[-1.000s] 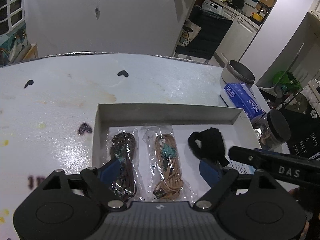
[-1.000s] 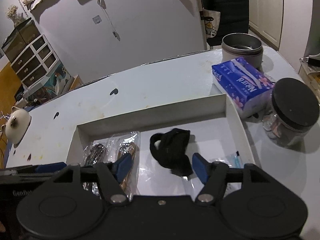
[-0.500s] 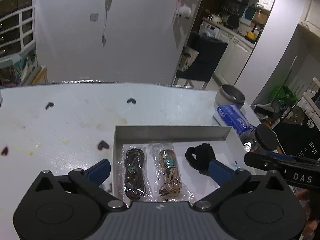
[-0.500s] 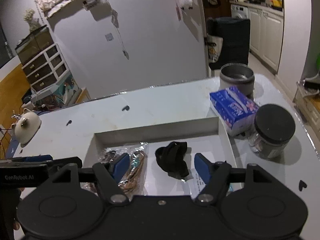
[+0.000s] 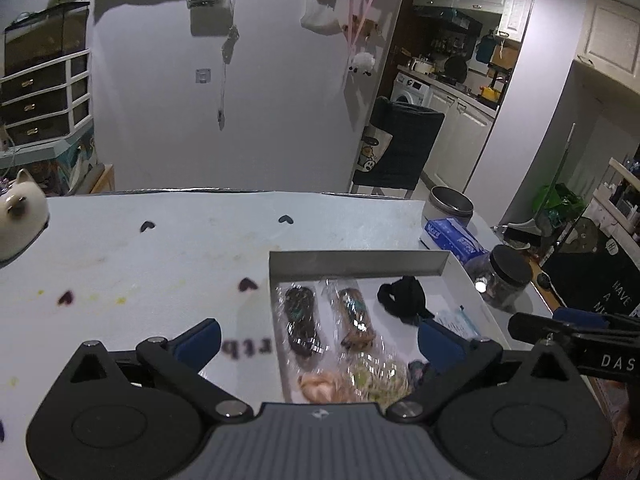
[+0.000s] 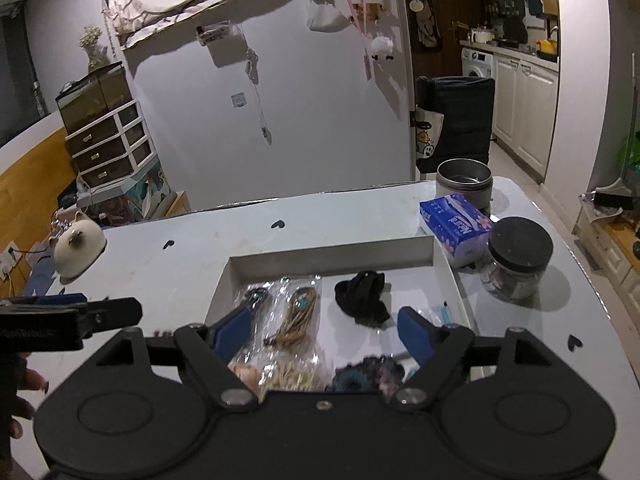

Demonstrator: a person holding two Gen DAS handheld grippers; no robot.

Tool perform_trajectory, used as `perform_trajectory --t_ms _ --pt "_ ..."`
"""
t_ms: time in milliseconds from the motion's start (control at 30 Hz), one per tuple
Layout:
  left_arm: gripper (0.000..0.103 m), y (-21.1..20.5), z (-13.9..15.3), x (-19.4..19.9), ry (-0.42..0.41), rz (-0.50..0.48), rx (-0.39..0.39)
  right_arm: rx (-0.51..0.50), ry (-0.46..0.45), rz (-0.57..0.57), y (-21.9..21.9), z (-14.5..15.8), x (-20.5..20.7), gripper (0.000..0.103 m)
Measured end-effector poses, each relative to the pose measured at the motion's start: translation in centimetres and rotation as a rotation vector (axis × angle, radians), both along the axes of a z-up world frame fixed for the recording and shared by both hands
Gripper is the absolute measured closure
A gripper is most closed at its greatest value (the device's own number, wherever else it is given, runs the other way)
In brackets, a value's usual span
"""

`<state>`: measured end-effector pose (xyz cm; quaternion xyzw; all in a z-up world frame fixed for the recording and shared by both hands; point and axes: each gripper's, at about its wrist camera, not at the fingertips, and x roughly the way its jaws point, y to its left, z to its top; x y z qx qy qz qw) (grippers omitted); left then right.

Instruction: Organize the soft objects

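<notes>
A shallow white tray [image 5: 360, 258] [image 6: 332, 258] lies on the table. In it lie a dark bagged cord [image 5: 301, 320] [image 6: 256, 298], a tan bagged cord [image 5: 356, 318] [image 6: 296, 318], a black fabric band [image 5: 404, 298] [image 6: 364, 298], and near the front a pinkish soft item [image 5: 320, 386], a pale bagged item [image 6: 288, 376] and a dark scrunchie [image 6: 368, 372]. My left gripper [image 5: 318, 342] is open and empty above the tray's left edge. My right gripper [image 6: 326, 330] is open and empty above the tray's front.
A blue tissue pack [image 6: 454, 224], a metal tin [image 6: 464, 182] and a black-lidded glass jar [image 6: 518, 258] stand right of the tray. A white cat-shaped pot [image 6: 78, 246] sits at the far left. Black heart marks dot the table.
Both grippers have pulled up and back from the tray, still open. More of the room and the front items in the tray have come into view.
</notes>
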<state>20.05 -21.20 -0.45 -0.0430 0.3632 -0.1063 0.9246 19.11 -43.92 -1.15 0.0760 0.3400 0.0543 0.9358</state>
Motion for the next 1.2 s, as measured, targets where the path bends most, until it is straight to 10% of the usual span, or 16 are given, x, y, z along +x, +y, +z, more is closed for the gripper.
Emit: perform_trajectory --t_ms 1200 --pt "0.000 7.3 -0.8 -12.9 -0.064 -0.017 0.009 -0.128 -0.113 -0.056 6.5 0.4 -13.5 0.000"
